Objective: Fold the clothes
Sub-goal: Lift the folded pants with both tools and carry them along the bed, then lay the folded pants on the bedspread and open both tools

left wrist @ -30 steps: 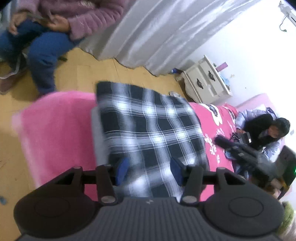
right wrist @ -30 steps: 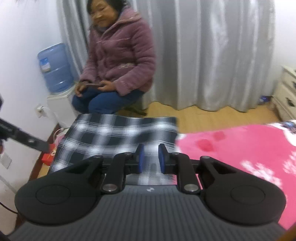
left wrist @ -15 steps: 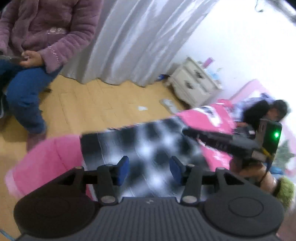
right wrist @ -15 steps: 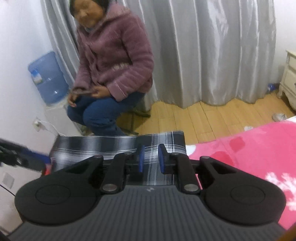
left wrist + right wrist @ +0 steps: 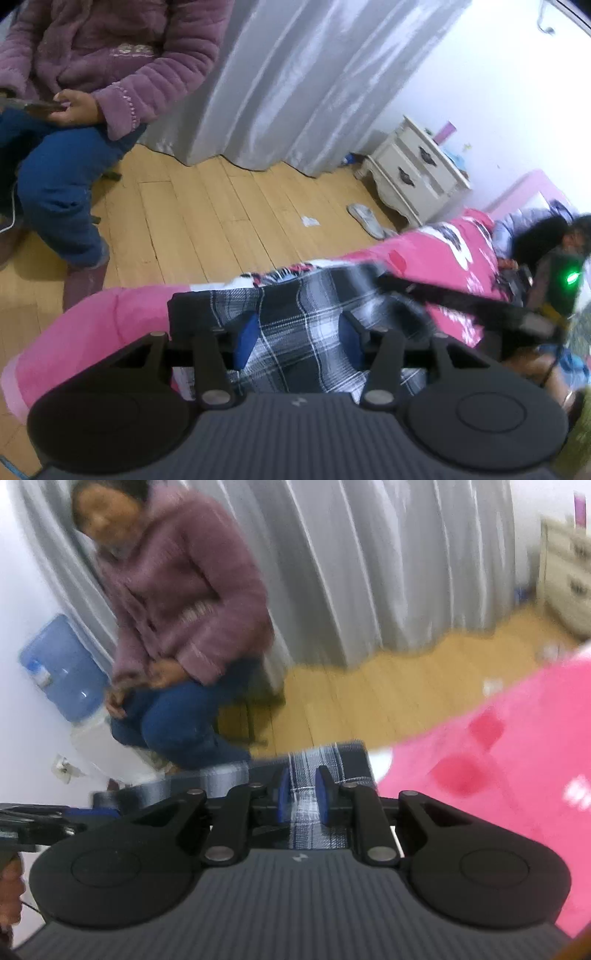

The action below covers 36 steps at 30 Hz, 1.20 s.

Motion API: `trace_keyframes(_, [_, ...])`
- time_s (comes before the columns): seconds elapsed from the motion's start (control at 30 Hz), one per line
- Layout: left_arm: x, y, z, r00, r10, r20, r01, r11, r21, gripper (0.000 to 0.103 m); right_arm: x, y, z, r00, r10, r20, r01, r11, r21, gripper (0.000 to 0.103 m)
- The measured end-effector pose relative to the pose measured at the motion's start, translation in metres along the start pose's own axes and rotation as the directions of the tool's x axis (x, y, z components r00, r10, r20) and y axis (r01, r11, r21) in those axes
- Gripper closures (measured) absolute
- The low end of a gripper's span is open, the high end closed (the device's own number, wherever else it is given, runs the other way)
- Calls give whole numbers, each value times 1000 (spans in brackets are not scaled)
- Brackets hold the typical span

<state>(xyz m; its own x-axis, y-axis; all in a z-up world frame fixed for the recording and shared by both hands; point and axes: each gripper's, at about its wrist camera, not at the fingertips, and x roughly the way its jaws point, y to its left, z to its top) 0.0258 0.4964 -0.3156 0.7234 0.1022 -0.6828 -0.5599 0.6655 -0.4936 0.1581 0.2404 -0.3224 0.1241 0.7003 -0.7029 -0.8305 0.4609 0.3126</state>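
Two grippers are on one checked shirt (image 5: 306,325), which lies across the near edge of a pink bed cover (image 5: 96,325), close to the corner where the cover drops toward the wood floor (image 5: 207,221).

On the left, my left gripper (image 5: 297,341) has its blue pads set about half apart and its jaws are opening. Shirt cloth lies between and under them, but I cannot see either pad pressing it, so I take it as not gripped.

To the right, my right gripper (image 5: 303,794) has its jaws narrow, nipped on a fold of the same black-and-white cloth at the cover's edge. That view is blurred, so I cannot read the fold's exact line.

I judge the shirt to be light, thin and floppy. It should sag and crease wherever it is unsupported, and it may cling a little to the fleecy cover instead of sliding. Nothing in it looks breakable.

My guess for the best hold is a pinch at a hem or corner, one gripper at each end of the same edge, so the cloth hangs flat between them.

A seated person (image 5: 92,74) is beyond the bed by the grey curtain (image 5: 295,74).
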Motion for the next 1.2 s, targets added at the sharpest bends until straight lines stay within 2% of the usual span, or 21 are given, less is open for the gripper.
trace_keyframes(0.07, [-12, -8, -3, 1000, 11, 24, -11, 1000, 23, 53, 1, 2, -1, 1000, -17, 4, 17, 1000, 8, 88])
trace_keyframes(0.17, [-38, -25, -16, 1000, -4, 31, 3, 998, 61, 52, -42, 13, -3, 998, -8, 58, 9, 999, -32, 87])
trace_keyframes(0.27, [-64, -45, -39, 999, -41, 2, 41, 993, 109, 50, -98, 22, -15, 998, 21, 61, -14, 993, -117, 87])
trace_keyframes(0.33, [-72, -56, -63, 997, -70, -45, 76, 988, 136, 50, -125, 26, -31, 999, 35, 24, -30, 983, -184, 87])
trace_keyframes(0.47, [-54, -67, -114, 989, -31, -144, 53, 987, 149, 52, -113, 18, -72, 993, -23, -115, -2, 978, -209, 87])
trace_keyframes(0.53, [-41, -70, -131, 991, 25, -132, -1, 984, 181, 54, -94, 9, -91, 992, -41, -123, 15, 979, -205, 87])
trace_keyframes(0.6, [-42, -79, -133, 993, 61, -104, -36, 974, 223, 54, -92, 6, -89, 995, -24, -100, 7, 987, -162, 87])
trace_keyframes(0.67, [-55, -85, -131, 995, 52, -86, -33, 978, 207, 53, -107, 12, -83, 996, -33, -77, 20, 986, -164, 86])
trace_keyframes(0.8, [-80, -100, -142, 996, 40, -75, -18, 964, 265, 50, -150, 27, -90, 998, -5, -60, -10, 970, -244, 86])
trace_keyframes(0.93, [-60, -107, -170, 984, 111, -137, -56, 934, 352, 49, -141, 27, -116, 988, -32, -150, -6, 969, -249, 86])
trace_keyframes(0.97, [-54, -109, -174, 982, 131, -133, -72, 922, 381, 50, -129, 25, -122, 981, -46, -186, 0, 970, -242, 86])
trace_keyframes(1.03, [-47, -116, -179, 979, 165, -119, -98, 896, 434, 50, -95, 22, -134, 955, -120, -272, 51, 968, -247, 87])
trace_keyframes(1.07, [-48, -120, -177, 978, 175, -113, -108, 890, 443, 50, -93, 22, -134, 951, -123, -285, 57, 972, -229, 87])
trace_keyframes(1.2, [-75, -130, -164, 977, 181, -110, -120, 902, 414, 49, -114, 28, -124, 952, -101, -288, 63, 989, -137, 87])
